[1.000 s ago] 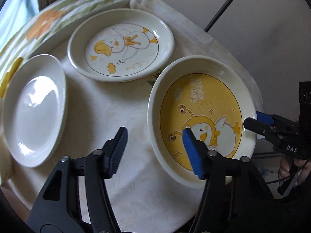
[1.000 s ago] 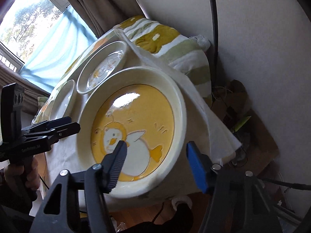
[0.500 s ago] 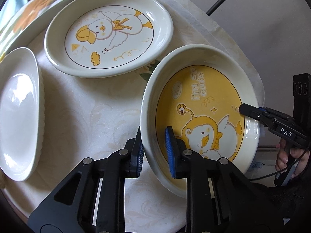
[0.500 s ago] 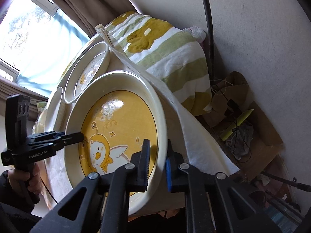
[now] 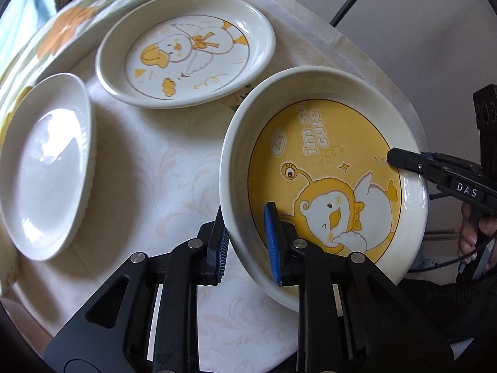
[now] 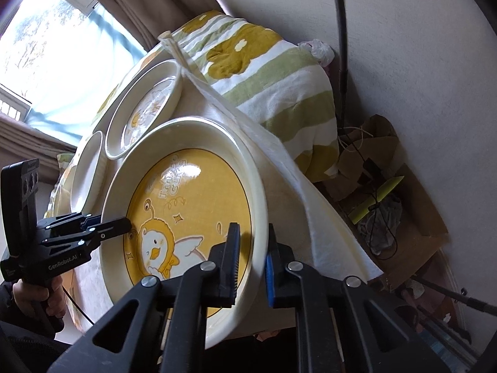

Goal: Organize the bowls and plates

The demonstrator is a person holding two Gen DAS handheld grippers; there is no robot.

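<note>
Both grippers' fingers, once spread, now clamped on the seemingly lifted cream bowl's rim, yellow-duck interior.

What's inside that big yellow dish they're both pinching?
The yellow dish holds no food, only a printed cartoon duck and lettering. One finger of each gripper reaches inside its rim and covers a small part of the picture.
</note>
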